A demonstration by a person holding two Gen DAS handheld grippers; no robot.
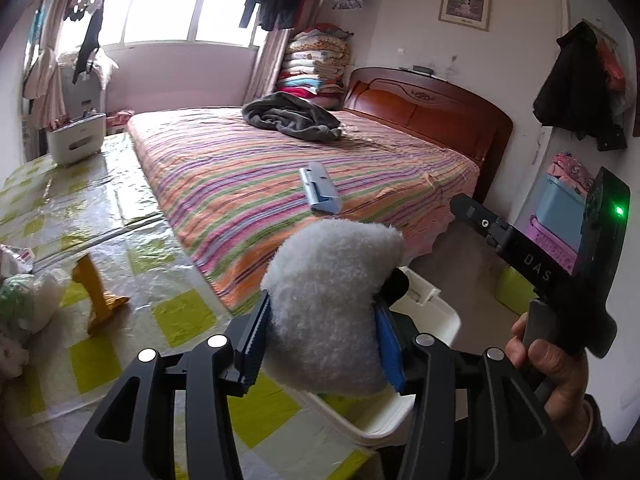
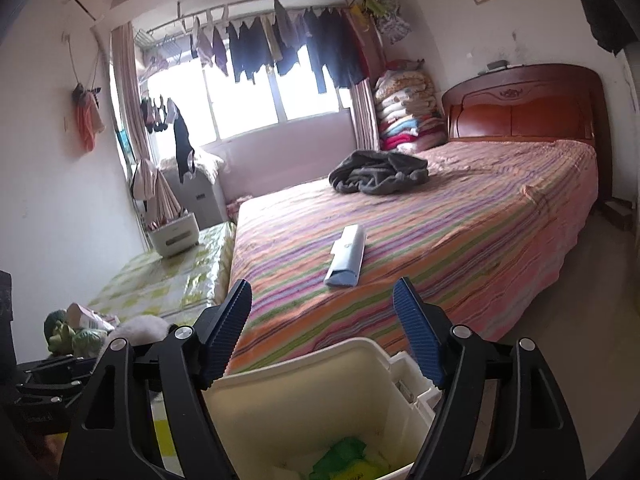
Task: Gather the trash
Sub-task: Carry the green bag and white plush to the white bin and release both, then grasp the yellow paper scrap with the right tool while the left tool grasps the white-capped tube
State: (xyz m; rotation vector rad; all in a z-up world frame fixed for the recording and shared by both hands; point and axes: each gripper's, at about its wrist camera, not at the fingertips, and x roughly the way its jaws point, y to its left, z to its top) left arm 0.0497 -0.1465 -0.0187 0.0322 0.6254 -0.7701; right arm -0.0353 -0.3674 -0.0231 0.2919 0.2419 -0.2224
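Bedroom – left gripper [image 1: 320, 336] clamps white fluff [image 1: 332, 304] above bin [image 1: 400, 412], right gripper [image 2: 322, 332] agape, empty

Bed [image 2: 460, 216], striped cover, wooden headboard [image 2: 520, 112] upper right | window [image 2: 256, 100] upper centre, bright daylight, laundry [image 2: 288, 48] hung above | folded quilts [image 2: 408, 116] stacked beside headboard | white walls [image 2: 48, 180] | framed picture [image 1: 465, 4] top right

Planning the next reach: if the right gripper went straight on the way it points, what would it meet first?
Probably the striped bedsheet near the light-blue box; the open right gripper, above the white bin, holds nothing. Depth is unclear.
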